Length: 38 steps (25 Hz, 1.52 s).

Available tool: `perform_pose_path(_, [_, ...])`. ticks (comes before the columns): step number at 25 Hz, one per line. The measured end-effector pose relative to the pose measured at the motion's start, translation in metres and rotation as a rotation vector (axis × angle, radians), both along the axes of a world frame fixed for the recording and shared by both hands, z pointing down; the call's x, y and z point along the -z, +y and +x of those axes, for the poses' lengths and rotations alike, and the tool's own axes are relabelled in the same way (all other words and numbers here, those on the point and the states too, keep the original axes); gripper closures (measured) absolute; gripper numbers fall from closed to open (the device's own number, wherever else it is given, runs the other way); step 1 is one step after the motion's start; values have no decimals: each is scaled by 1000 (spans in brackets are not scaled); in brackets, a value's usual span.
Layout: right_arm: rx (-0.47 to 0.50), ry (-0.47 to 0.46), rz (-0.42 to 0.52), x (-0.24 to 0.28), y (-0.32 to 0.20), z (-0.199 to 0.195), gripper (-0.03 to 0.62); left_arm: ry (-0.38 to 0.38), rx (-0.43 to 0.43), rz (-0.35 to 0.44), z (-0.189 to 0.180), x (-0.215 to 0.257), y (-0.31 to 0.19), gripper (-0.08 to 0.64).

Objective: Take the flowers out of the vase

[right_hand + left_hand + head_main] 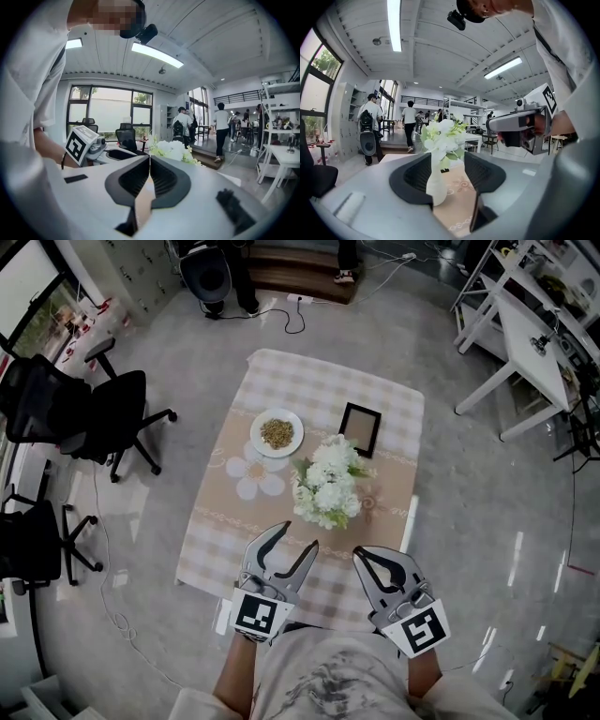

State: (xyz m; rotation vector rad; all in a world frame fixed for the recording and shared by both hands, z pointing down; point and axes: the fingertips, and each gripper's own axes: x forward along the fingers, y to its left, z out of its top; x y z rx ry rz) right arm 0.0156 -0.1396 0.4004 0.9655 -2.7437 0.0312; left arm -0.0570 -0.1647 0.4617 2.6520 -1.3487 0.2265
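Observation:
A bunch of white flowers (328, 486) with green leaves stands on the checked table; from above the blooms hide the vase. In the left gripper view the white vase (437, 183) and the flowers (443, 136) show through the gap between the jaws, some way ahead. My left gripper (298, 536) is open and empty, above the table's near edge, short of the flowers. My right gripper (361, 555) is beside it, shut with its tips meeting (149, 158) and nothing in them; the flowers (171, 149) lie just beyond.
On the table (375, 399) are a white plate (277, 432) of brownish bits and a black picture frame (360, 427) behind the flowers. Black office chairs (112, 413) stand at the left, a white desk (525, 334) at the right. People walk far off.

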Motion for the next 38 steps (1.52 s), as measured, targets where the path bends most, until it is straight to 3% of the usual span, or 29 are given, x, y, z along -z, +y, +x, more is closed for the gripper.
perform_pose_path(15, [-38,9,-37,-14,-19,14,575,-62,-78,17,11,-34,-28,189])
perform_pose_path(22, [-55,11,-50,-19,-23,19,575,-64,-116,30,19,-41,-38,146])
perform_pose_path(30, [-70,13,-58,-24,-25,24,575,-13,-112,13,28,-41,-51,88])
perform_pose_path(38, [-85,12,-70,-27,-24,30,575,-21,-151,56,41,-39,-61,67])
